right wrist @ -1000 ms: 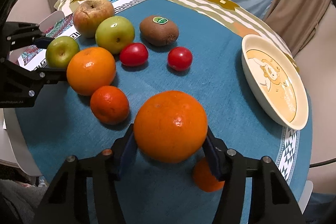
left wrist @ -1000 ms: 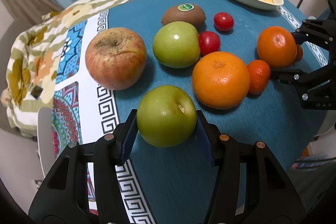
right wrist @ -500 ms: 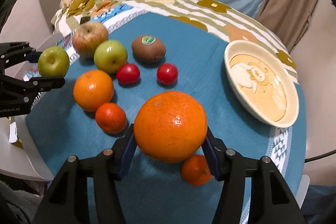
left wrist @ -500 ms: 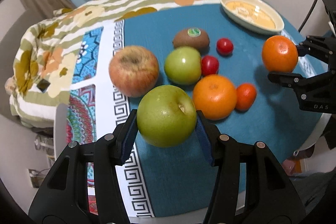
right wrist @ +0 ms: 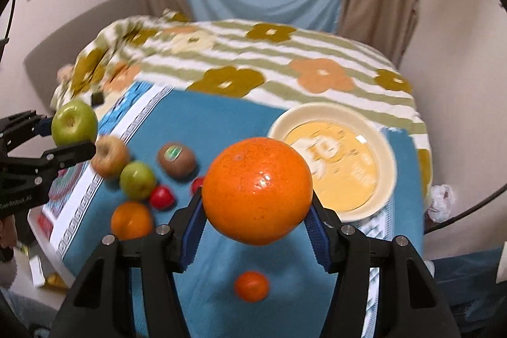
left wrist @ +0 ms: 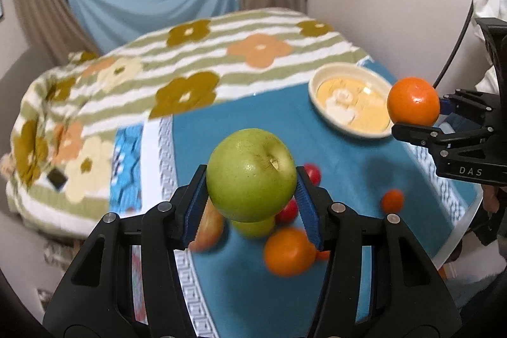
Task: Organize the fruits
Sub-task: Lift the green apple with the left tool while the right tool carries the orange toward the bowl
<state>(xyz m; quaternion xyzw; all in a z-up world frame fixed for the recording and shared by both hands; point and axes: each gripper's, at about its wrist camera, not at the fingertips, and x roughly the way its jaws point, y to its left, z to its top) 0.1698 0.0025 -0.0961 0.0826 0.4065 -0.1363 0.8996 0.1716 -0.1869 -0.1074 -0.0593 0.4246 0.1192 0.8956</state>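
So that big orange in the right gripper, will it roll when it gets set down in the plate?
Probably. The orange is nearly round with glossy skin, so it may roll a little. The plate is shallow with a raised rim, which should likely stop it. The right gripper grips it only at the sides, so release low.

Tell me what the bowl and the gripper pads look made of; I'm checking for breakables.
Bowl: looks like glazed ceramic, though melamine is possible; cream rim, glossy with light glints, printed yellow picture inside.
Pads: look like blue rubber or soft plastic; matte, ridged faces pressed against the orange. The fingers behind them look like hard black plastic.
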